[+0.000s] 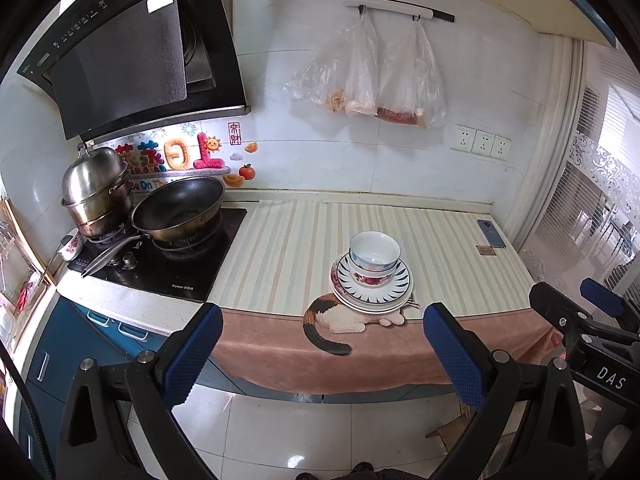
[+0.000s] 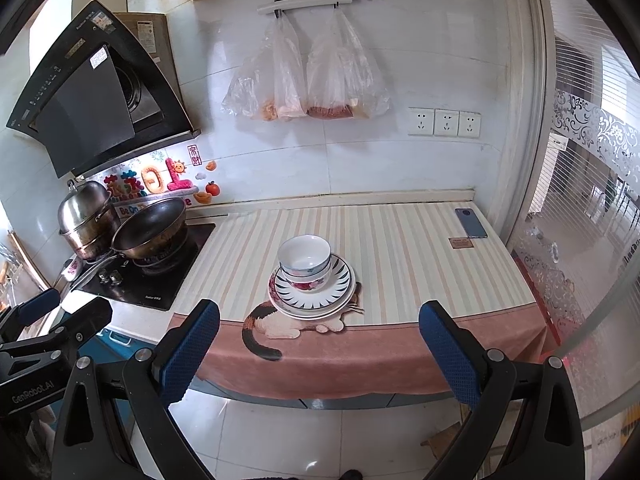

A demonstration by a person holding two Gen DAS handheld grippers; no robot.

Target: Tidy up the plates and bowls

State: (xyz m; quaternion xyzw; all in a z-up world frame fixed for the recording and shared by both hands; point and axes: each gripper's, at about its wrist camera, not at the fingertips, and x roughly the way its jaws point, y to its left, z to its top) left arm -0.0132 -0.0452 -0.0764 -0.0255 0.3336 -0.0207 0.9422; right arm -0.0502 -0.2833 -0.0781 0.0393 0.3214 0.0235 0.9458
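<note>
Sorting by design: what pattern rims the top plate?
Dark blue radiating dashes on the top plate; right wrist view.

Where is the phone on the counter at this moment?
The phone lies flat at the far right corner of the striped mat, below the wall sockets and right of the stacked dishes.

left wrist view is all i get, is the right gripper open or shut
Observer: Open. The right gripper has its blue pads spread wide, with nothing between them.
Operator: is it lined up with the dishes
Observer: Roughly. In its own camera the bowls, nested on the plates, show between the fingers, a little left of centre and well ahead on the counter.
</note>
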